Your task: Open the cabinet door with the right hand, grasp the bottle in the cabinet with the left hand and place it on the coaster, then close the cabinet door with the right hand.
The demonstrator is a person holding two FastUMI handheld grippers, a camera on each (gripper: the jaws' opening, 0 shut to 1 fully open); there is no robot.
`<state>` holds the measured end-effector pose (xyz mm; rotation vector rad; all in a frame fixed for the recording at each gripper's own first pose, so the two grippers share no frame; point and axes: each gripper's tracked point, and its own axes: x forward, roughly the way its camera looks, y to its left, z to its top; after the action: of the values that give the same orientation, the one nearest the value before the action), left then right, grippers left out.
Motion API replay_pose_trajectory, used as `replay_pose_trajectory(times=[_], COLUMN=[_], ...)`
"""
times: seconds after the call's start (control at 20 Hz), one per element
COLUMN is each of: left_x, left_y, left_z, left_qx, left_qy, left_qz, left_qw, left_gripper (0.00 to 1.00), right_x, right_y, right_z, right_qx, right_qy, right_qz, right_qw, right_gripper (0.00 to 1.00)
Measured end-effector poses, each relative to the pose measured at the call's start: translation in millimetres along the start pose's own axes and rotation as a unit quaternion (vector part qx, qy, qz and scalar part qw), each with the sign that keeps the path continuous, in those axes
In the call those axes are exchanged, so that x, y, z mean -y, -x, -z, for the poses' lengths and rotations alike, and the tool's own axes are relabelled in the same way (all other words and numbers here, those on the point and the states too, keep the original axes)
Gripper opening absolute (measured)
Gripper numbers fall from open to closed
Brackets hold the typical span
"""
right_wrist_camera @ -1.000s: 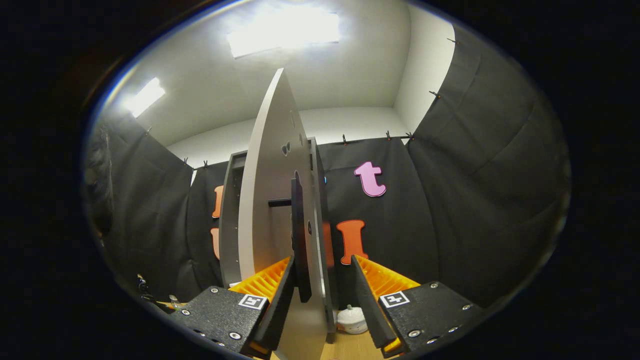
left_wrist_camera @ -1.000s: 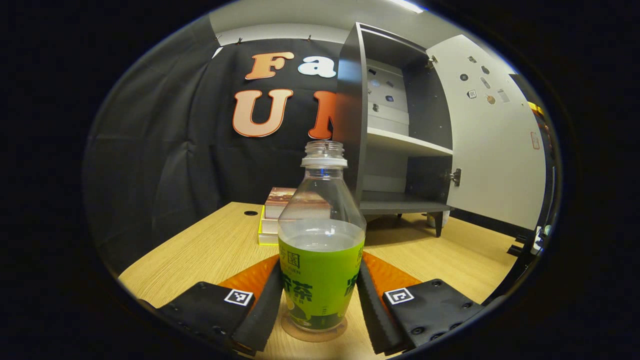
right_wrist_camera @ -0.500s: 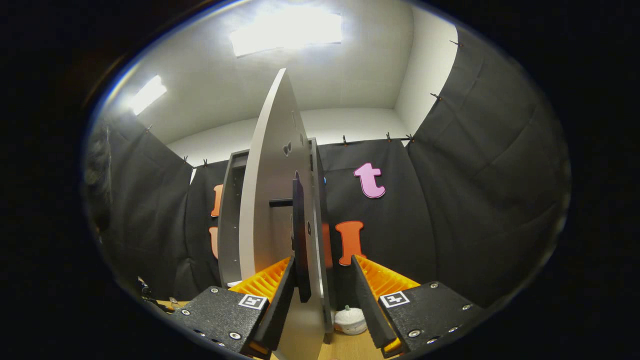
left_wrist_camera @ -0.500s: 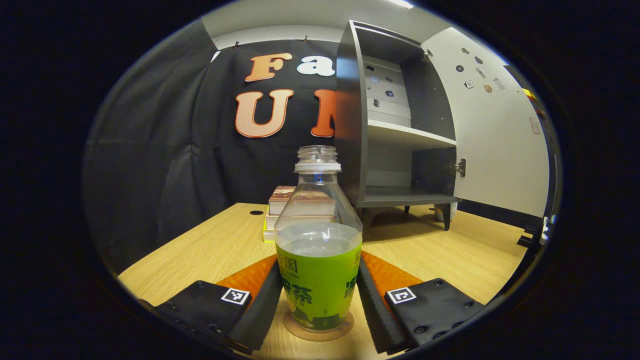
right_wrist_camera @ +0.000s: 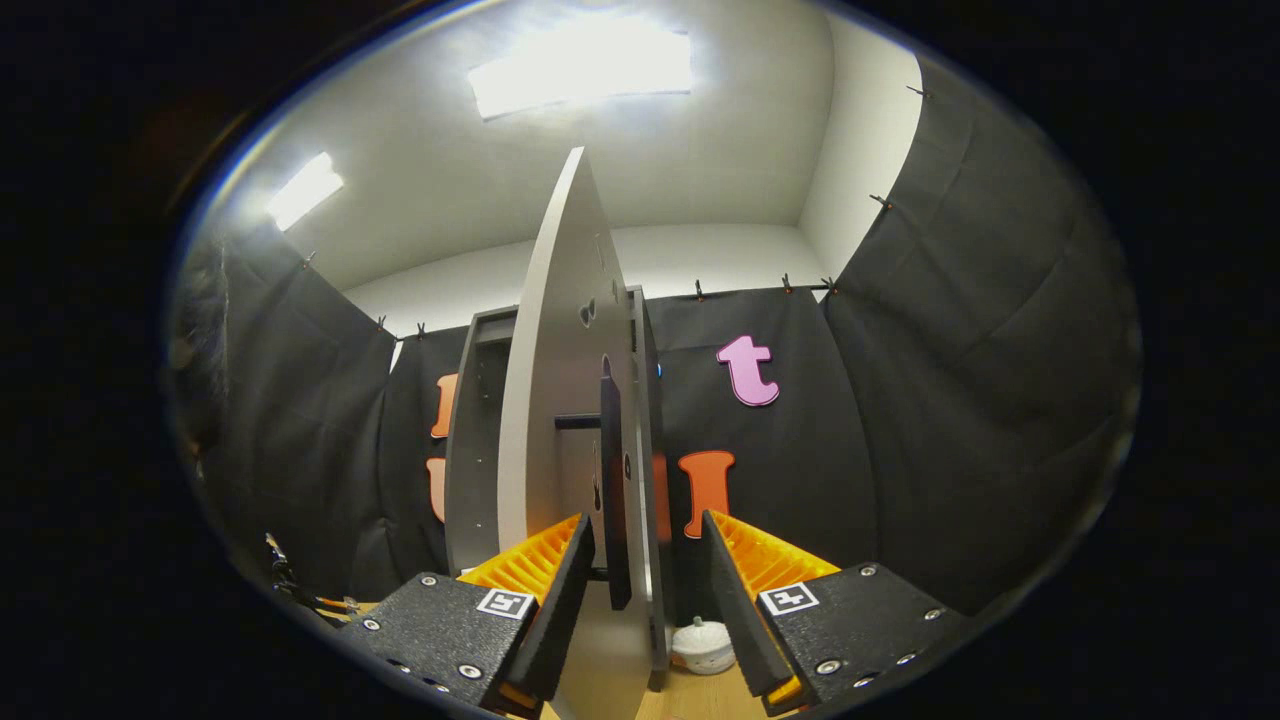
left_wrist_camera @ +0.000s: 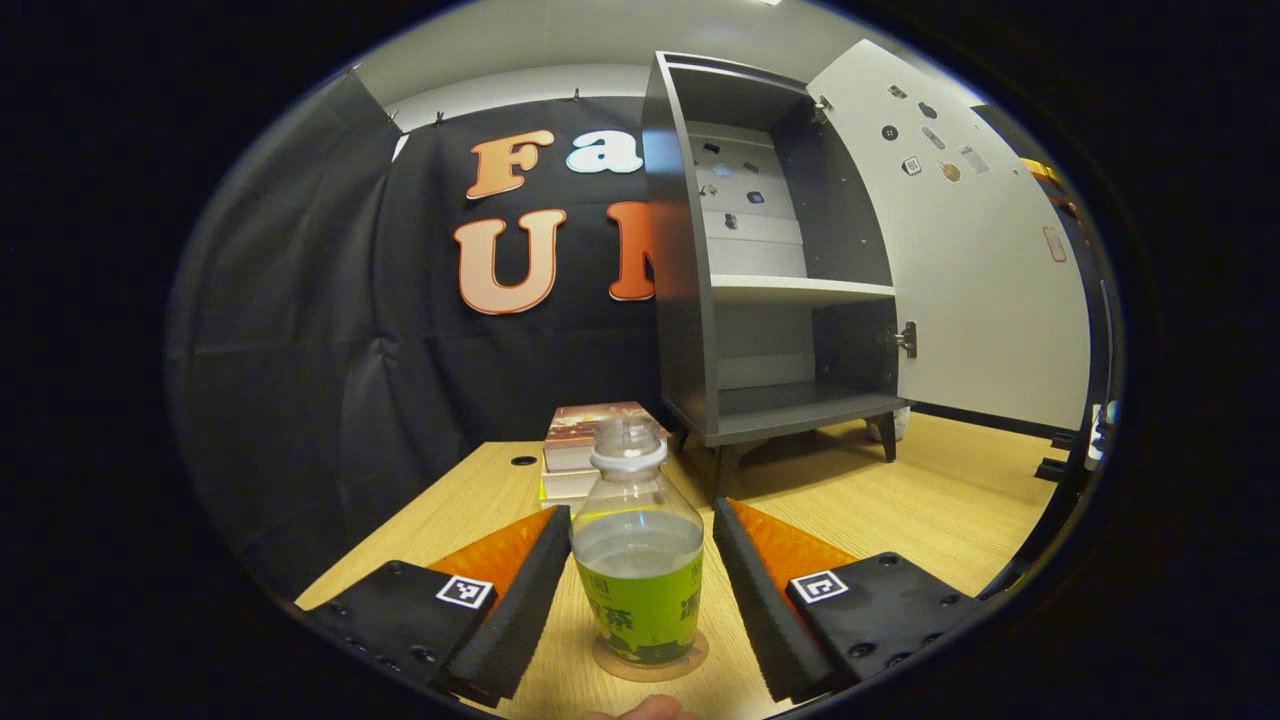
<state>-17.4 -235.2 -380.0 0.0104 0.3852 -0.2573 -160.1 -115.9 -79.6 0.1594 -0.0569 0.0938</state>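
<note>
My left gripper (left_wrist_camera: 638, 590) had opened and backed away from the bottle (left_wrist_camera: 637, 570), which stood free on the coaster (left_wrist_camera: 649, 660) between its fingers. My right gripper (right_wrist_camera: 640, 590) stayed open astride the door (right_wrist_camera: 560, 440) edge and handle (right_wrist_camera: 614, 480), gripping nothing. Closing remained.

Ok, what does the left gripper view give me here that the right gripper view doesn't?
Left gripper view: the bottle standing on the coaster between the left gripper's open fingers, clear of both, with a stack of books behind and the shelves inside. Right gripper view: the handle between the right gripper's open fingers, plus the ceiling lights. Both: the cabinet with its door swung open.
</note>
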Motion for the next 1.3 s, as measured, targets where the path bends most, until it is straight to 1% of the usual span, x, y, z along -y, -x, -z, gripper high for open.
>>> replay_pose_trajectory(times=[0.25, 0.4, 0.45, 0.5, 0.65, 0.7, 0.75, 0.8, 0.85, 0.9, 0.95, 1.0, 1.05, 1.1, 1.15, 1.2, 1.25, 1.3], left_x=[-18, -17, -16, -13, 2, 6, 11, 14, 19, 28, 33, 38, 42, 45, 47, 50, 50, 51], left_y=[15, 24, 25, 26, 27, 26, 24, 22, 20, 18, 17, 17, 16, 15, 14, 15, 14, 13], left_z=[-50, -90, -102, -114, -145, -155, -162, -167, -171, -175, -180, -186, -192, -197, -201, -204, -205, -205], left_qx=[0.020, 0.039, 0.044, 0.047, 0.060, 0.066, 0.069, 0.071, 0.070, 0.068, 0.069, 0.071, 0.074, 0.076, 0.080, 0.082, 0.083, 0.083], left_qy=[-0.028, -0.041, -0.042, -0.040, -0.029, -0.028, -0.030, -0.032, -0.033, -0.033, -0.032, -0.031, -0.031, -0.032, -0.034, -0.037, -0.039, -0.039], left_qz=[-0.038, -0.042, -0.043, -0.041, -0.024, -0.018, -0.013, -0.010, -0.004, 0.006, 0.012, 0.018, 0.023, 0.028, 0.029, 0.030, 0.031, 0.033], left_qw=[0.999, 0.998, 0.997, 0.997, 0.997, 0.997, 0.997, 0.997, 0.997, 0.997, 0.997, 0.997, 0.997, 0.996, 0.996, 0.996, 0.995, 0.995], left_gripper=[0.92, 0.92, 0.93, 0.92, 0.92, 0.91, 0.92, 0.94, 0.92, 0.93, 0.94, 0.94, 0.94, 0.94, 0.94, 0.93, 0.94, 0.93], right_x=[5, 8, 9, 9, 11, 14, 16, 17, 17, 18, 20, 21, 20, 19, 19, 17, 19, 23], right_y=[4, 4, 3, 4, 5, 7, 10, 11, 12, 12, 12, 11, 10, 7, 7, 4, 5, 3], right_z=[-3, -7, -8, -9, -14, -19, -23, -27, -26, -21, -16, -12, -8, -4, -4, -8, -9, -15], right_qx=[0.000, -0.001, -0.001, -0.004, -0.011, -0.008, -0.004, -0.001, -0.004, -0.013, -0.025, -0.036, -0.044, -0.053, -0.056, -0.053, -0.055, -0.048], right_qy=[0.012, 0.019, 0.017, 0.013, -0.009, -0.015, -0.019, -0.023, -0.023, -0.027, -0.031, -0.035, -0.035, -0.029, -0.024, -0.022, -0.014, -0.010], right_qz=[0.004, 0.004, 0.002, -0.001, -0.013, -0.015, -0.017, -0.022, -0.031, -0.036, -0.040, -0.043, -0.046, -0.048, -0.053, -0.054, -0.050, -0.045], right_qw=[1.000, 1.000, 1.000, 1.000, 1.000, 1.000, 1.000, 0.999, 0.999, 0.999, 0.998, 0.998, 0.997, 0.997, 0.997, 0.997, 0.997, 0.998], right_gripper=[0.68, 0.68, 0.68, 0.68, 0.68, 0.64, 0.72, 0.72, 0.65, 0.69, 0.68, 0.72, 0.69, 0.69, 0.64, 0.69, 0.68, 0.64])
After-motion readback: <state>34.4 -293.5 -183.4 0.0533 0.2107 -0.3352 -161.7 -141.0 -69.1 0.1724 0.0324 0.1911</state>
